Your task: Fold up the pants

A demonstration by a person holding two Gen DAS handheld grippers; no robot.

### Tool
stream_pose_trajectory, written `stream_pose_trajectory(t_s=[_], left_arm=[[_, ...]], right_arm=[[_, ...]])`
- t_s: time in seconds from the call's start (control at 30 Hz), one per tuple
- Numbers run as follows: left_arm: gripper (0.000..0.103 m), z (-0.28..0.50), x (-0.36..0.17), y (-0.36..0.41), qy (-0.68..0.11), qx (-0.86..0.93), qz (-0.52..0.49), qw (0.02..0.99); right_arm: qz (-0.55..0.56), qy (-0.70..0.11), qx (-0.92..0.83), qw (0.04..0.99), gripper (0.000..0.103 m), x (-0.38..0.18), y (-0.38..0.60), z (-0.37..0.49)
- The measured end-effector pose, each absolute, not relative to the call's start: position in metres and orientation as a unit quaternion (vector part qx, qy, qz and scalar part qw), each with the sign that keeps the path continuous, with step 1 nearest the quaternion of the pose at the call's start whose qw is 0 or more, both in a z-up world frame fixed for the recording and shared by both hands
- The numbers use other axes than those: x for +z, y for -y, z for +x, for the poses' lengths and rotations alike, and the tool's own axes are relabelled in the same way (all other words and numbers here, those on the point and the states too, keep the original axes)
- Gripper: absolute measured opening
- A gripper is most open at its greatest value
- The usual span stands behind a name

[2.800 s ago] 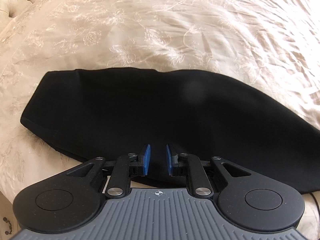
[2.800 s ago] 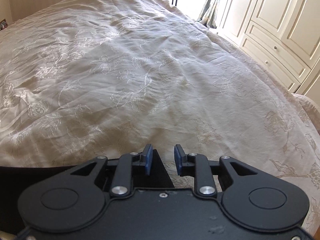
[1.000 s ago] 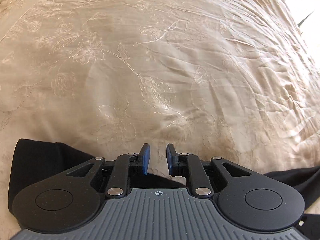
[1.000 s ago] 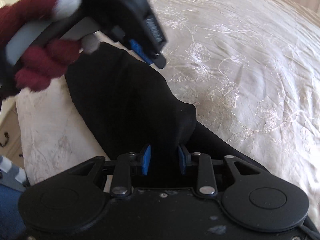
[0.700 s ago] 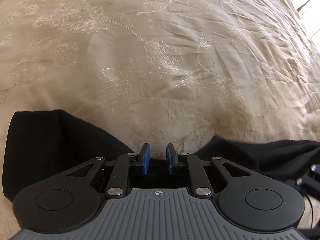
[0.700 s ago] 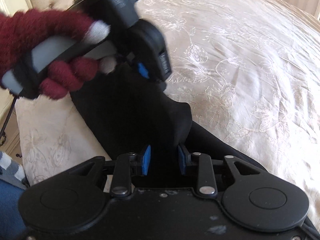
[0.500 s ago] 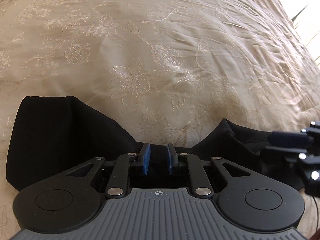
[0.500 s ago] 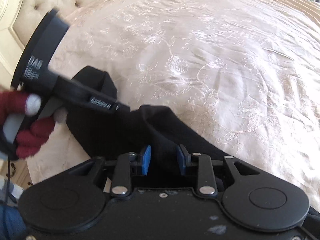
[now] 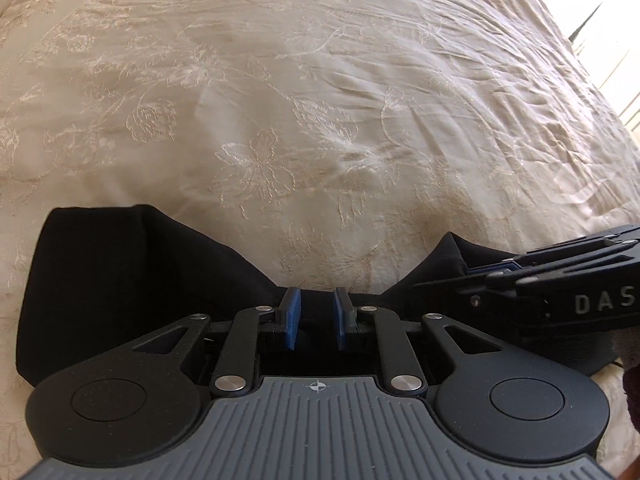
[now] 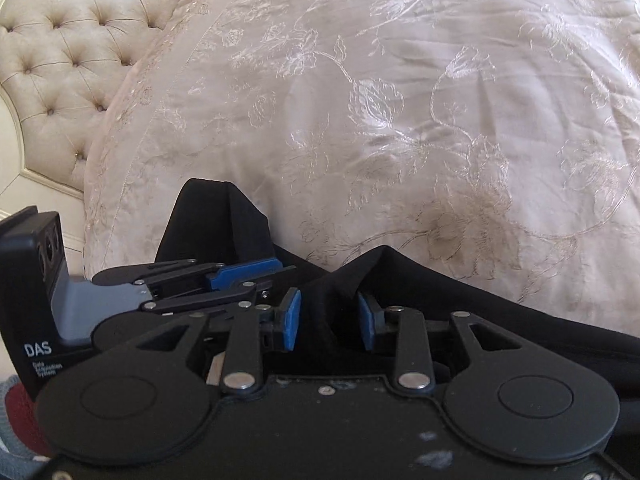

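My left hand-held gripper (image 9: 313,318) sits low over the near edge of the black pants (image 9: 132,280), its blue pads a narrow gap apart with dark cloth running between them; I judge it is pinching a fold of fabric, though the cloth is too dark for me to see the contact cleanly. My right hand-held gripper (image 10: 329,322) has its pads set wider, and a raised peak of the pants stands up between them, touching at least the right pad, so I read that as a grip on a bunched ridge of cloth as well. The two tools are just beside each other, the right one coming in sideways at the edge of the left view. The pants lie on the bed, on the cream embroidered bedspread (image 9: 320,100), close to its near edge, with one dark lobe spread out to the left and more cloth trailing off to the right. A tufted headboard (image 10: 80,40) stands beyond. As I judge it, the fold is underway but not finished: the cloth is gathered and lifted in the middle rather than lying flat. What is left is to carry the held part over, lay it down, and square the edges.
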State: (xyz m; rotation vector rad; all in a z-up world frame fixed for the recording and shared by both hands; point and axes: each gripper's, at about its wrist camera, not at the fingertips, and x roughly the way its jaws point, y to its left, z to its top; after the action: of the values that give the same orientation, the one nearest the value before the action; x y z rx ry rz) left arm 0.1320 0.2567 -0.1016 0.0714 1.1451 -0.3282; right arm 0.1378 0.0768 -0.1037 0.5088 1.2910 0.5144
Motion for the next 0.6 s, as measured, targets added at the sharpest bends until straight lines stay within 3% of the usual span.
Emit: stream_pose_trajectory(t_s=[0.07, 0.17, 0.33, 0.6], left_arm=[[0.018, 0.128, -0.086, -0.265, -0.507, -0.151, 0.027, 0.848], [0.018, 0.128, -0.084, -0.276, -0.506, -0.139, 0.045, 0.85], [0.018, 0.127, -0.136, -0.292, -0.601, -0.109, 0.108, 0.784], [0.018, 0.107, -0.138, -0.3, -0.582, -0.131, 0.134, 0.791]], right_arm=[[0.23, -0.577, 0.233, 0.748, 0.016, -0.105, -0.084, 0.139], [0.193, -0.54, 0.209, 0.792, 0.015, -0.094, -0.087, 0.141], [0.165, -0.524, 0.152, 0.822, 0.014, -0.094, -0.086, 0.166], [0.107, -0.554, 0.122, 0.817, 0.012, -0.134, -0.102, 0.198]])
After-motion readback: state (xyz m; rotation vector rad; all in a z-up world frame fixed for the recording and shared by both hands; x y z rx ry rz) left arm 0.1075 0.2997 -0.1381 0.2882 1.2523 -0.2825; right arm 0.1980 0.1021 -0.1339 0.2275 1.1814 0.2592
